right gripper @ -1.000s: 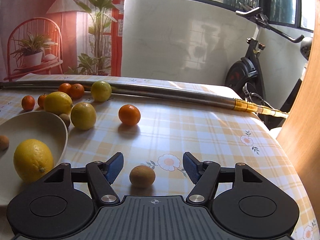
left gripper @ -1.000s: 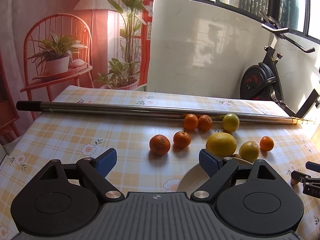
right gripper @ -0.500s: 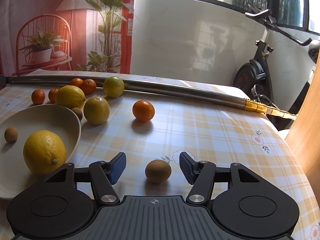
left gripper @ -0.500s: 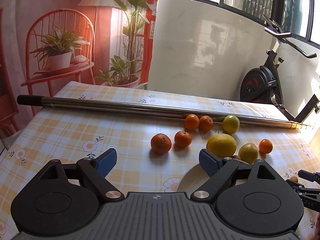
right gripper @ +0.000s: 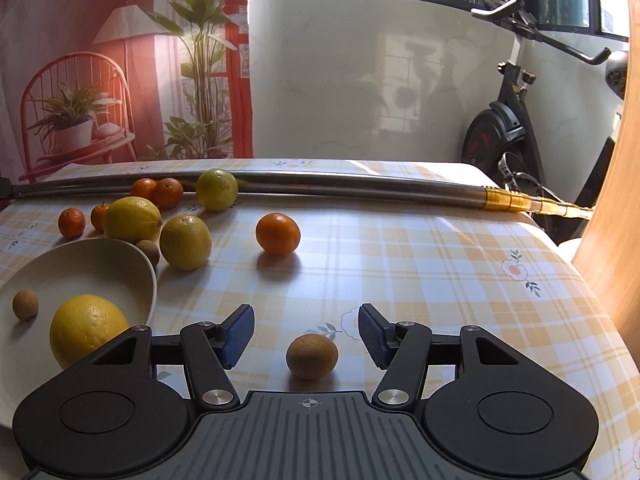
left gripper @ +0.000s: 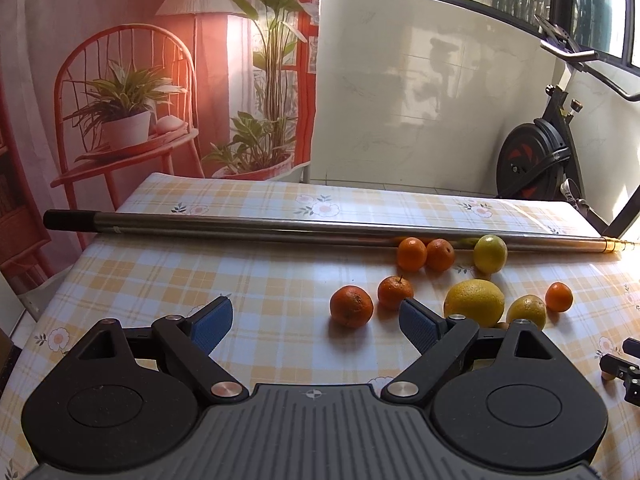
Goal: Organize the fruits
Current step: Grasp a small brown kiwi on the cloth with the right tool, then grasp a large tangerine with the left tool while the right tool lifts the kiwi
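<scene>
Small brown fruit [right gripper: 312,356] sits between the spread right tongs [right gripper: 306,334], bottom centre; left tongs [left gripper: 316,322] spread, empty; bowl [right gripper: 120,256] at left.

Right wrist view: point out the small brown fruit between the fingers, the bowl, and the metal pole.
Small brown fruit [right gripper: 312,356], right wrist view, centre of its skin.
Bowl [right gripper: 150,276], right wrist view, right rim.
Metal pole [right gripper: 360,186], right wrist view, mid-shaft.

Bright window sunlight, sharp focus, short shadows, fisheye-bent edges.
</scene>
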Action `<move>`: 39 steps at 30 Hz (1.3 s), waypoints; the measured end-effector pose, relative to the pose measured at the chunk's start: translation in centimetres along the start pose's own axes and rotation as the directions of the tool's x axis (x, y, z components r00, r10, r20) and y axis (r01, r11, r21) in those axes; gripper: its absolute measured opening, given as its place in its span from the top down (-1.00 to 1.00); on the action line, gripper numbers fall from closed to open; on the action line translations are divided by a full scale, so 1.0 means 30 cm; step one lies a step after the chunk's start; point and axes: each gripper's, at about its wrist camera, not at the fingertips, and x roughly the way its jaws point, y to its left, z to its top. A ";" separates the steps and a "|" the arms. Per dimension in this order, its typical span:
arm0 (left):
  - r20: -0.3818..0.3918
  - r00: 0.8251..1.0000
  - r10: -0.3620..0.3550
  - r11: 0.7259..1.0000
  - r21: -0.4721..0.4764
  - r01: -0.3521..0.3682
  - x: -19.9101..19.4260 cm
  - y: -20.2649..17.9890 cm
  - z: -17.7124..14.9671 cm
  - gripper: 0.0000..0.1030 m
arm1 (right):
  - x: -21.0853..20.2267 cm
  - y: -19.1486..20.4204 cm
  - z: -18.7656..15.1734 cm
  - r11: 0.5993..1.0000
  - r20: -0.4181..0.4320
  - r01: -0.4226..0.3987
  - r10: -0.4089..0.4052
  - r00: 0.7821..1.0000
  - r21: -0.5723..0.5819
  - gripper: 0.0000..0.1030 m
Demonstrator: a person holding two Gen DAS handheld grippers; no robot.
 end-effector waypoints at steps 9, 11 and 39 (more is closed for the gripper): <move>-0.012 0.998 -0.062 0.998 -0.013 0.062 0.016 -0.018 -0.055 -0.78 | 0.018 -0.003 -0.053 1.000 -0.038 0.009 -0.009 0.999 -0.005 0.43; -0.012 0.998 -0.069 0.998 -0.013 0.069 0.017 -0.021 -0.060 -0.78 | 0.018 -0.005 -0.052 1.000 -0.033 0.004 -0.003 0.999 0.002 0.48; -0.048 0.994 -0.096 0.986 0.129 0.101 0.267 -0.061 -0.010 -0.49 | 0.144 0.010 0.066 0.994 0.108 -0.097 0.091 0.990 0.052 0.48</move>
